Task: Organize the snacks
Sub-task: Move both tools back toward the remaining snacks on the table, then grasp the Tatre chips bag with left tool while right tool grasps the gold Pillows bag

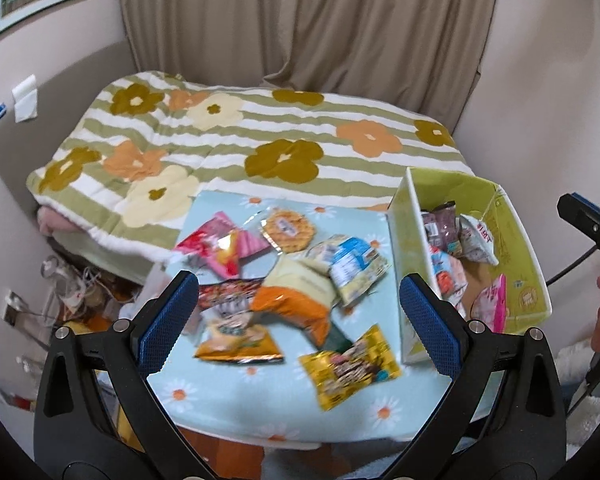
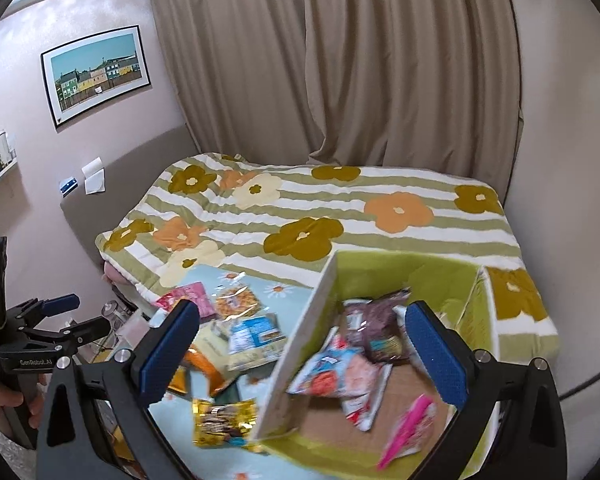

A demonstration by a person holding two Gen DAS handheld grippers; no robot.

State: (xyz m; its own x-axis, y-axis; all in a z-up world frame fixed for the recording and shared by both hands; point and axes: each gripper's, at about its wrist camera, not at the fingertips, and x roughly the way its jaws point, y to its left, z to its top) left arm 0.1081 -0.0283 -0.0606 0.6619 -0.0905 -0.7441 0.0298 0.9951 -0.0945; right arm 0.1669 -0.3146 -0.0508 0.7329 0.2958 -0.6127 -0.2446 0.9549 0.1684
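Note:
Several snack packets lie in a pile on a light blue daisy cloth (image 1: pixel 260 396): an orange bag (image 1: pixel 296 308), a yellow packet (image 1: pixel 352 368), a pink packet (image 1: pixel 220 240) and a round waffle pack (image 1: pixel 288 230). A green box (image 1: pixel 512 240) on the right holds several packets, among them a purple one (image 2: pixel 376 316) and a pink one (image 2: pixel 412 424). My left gripper (image 1: pixel 300 320) is open and empty above the pile. My right gripper (image 2: pixel 300 356) is open and empty above the box's left wall (image 2: pixel 296 356).
A bed with a striped flower quilt (image 1: pixel 240 140) lies behind the cloth. Beige curtains (image 2: pixel 340 60) hang at the back. Cables and clutter (image 1: pixel 72 288) sit on the floor at the left. A framed picture (image 2: pixel 96 72) hangs on the wall.

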